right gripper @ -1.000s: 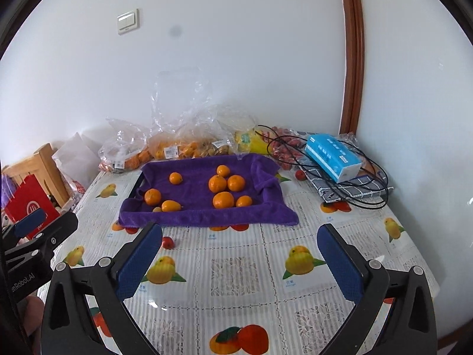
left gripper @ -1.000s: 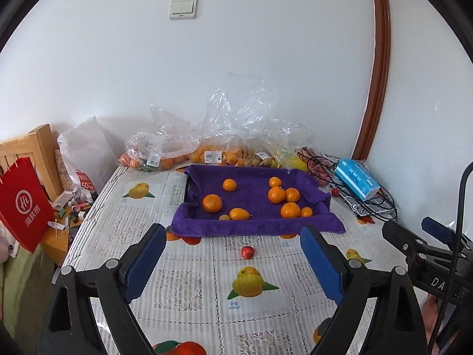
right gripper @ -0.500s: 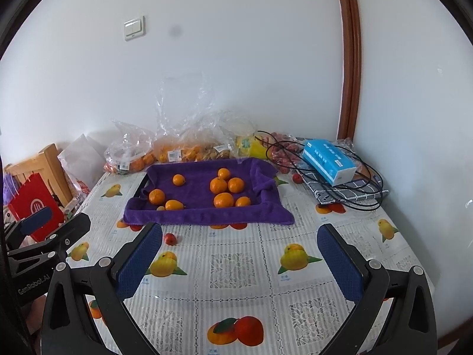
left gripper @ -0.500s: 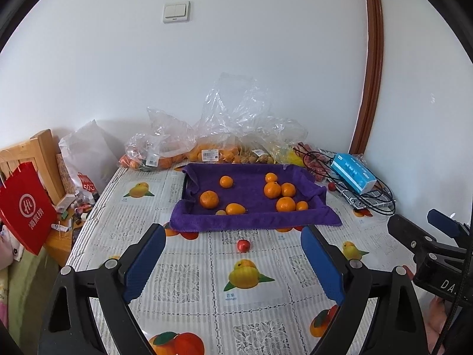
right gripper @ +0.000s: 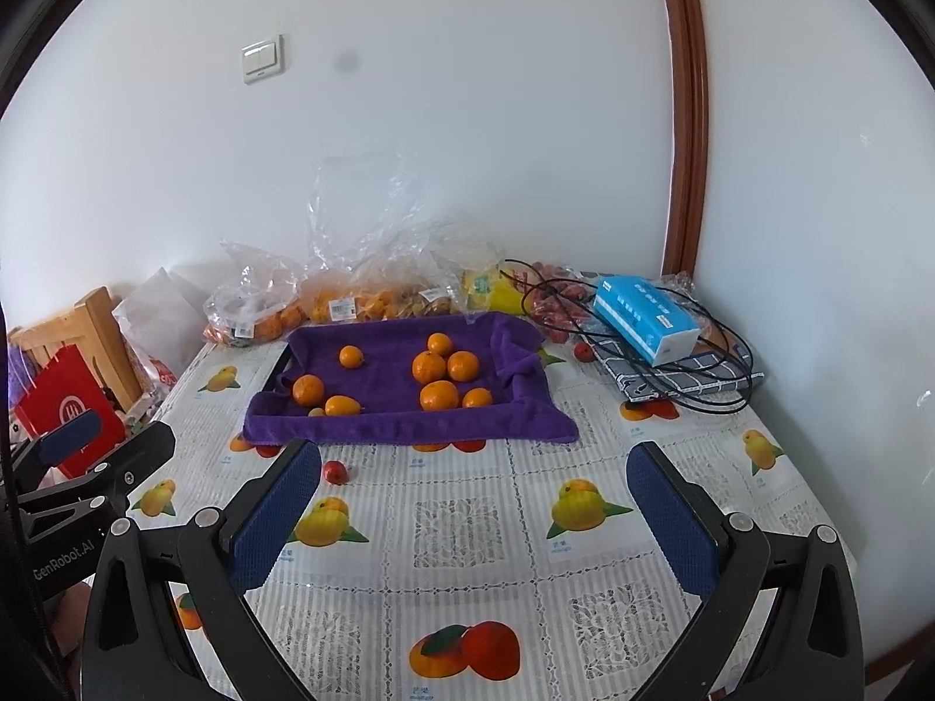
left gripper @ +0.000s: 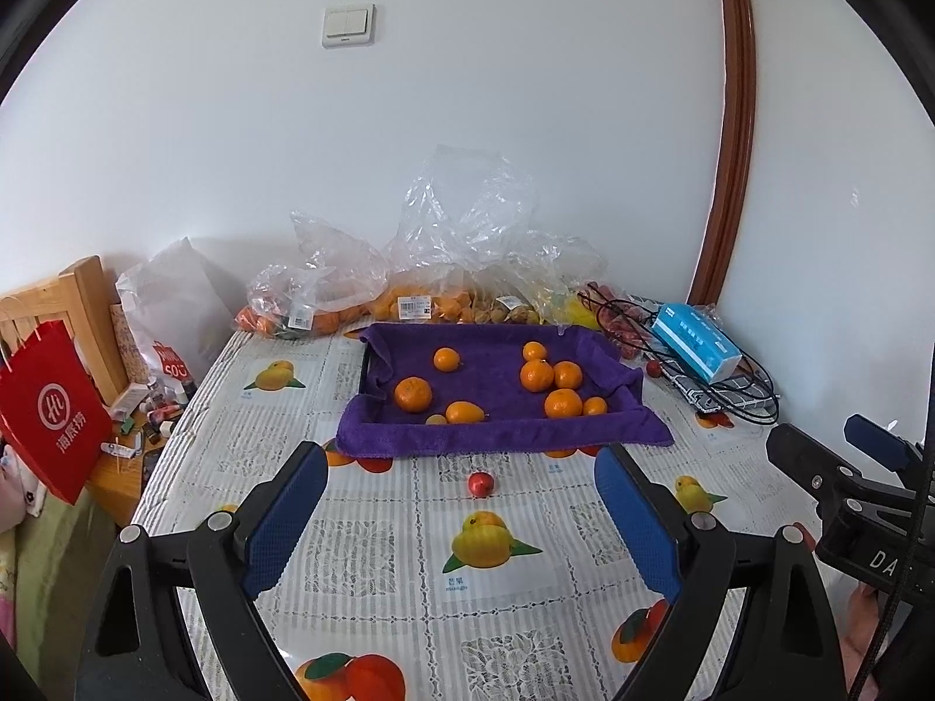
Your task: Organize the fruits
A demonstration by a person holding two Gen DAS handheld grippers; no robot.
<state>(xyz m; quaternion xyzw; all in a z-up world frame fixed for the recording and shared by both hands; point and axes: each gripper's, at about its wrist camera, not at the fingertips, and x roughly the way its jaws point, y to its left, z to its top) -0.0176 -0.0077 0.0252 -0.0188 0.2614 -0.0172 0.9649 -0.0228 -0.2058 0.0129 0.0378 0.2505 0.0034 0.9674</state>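
A tray lined with a purple towel [left gripper: 502, 438] [right gripper: 409, 426] sits mid-table and holds several oranges [left gripper: 536, 375] [right gripper: 428, 366]. A small red fruit [left gripper: 480, 483] [right gripper: 335, 471] lies on the tablecloth just in front of the tray. Another red fruit [left gripper: 653, 369] [right gripper: 581, 350] rests to the right of the tray. My left gripper [left gripper: 459, 461] hovers short of the tray, open, with nothing between its blue pads [left gripper: 286, 520]. To its right, my right gripper [right gripper: 473, 455] is also open and holds nothing.
Plastic bags of fruit [left gripper: 409, 304] line the wall behind the tray. A blue box [right gripper: 643, 315] sits on cables and folded cloth at the back right. A red paper bag [left gripper: 49, 409] and a wooden frame stand off the table's left edge.
Both views have drawn back slightly from the tray. The jaws keep the same width, and no fruit has moved.
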